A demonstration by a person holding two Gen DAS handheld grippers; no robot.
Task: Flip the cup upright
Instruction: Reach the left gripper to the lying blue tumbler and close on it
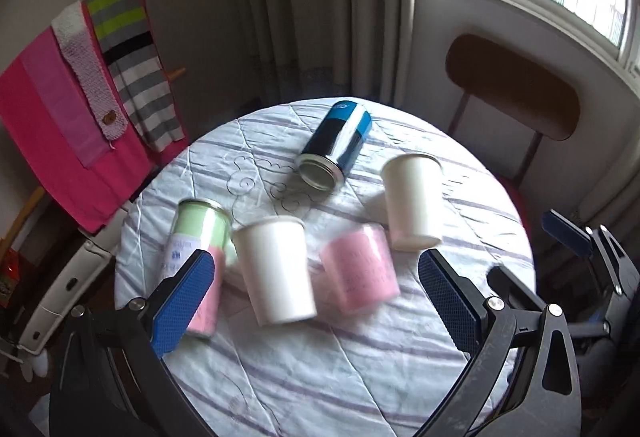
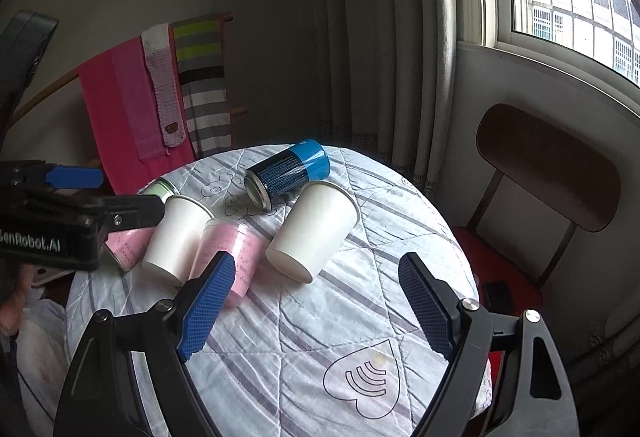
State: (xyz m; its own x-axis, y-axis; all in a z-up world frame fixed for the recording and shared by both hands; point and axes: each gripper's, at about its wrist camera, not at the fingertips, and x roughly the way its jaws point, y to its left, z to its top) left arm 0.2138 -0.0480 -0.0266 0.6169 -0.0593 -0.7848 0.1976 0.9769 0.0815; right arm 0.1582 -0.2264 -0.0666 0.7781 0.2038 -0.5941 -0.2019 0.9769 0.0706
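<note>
Both wrist views look down and forward over the round worktop (image 1: 360,357) from close above its near edge. Left view faces it squarely; right view angles from the right. Both share the cups and the chair (image 2: 548,165).

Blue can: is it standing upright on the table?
No, the blue can lies on its side on the table, its metal end facing the camera, behind the white cups.

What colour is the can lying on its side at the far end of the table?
Blue and black can, clearest in the right wrist view.
</note>
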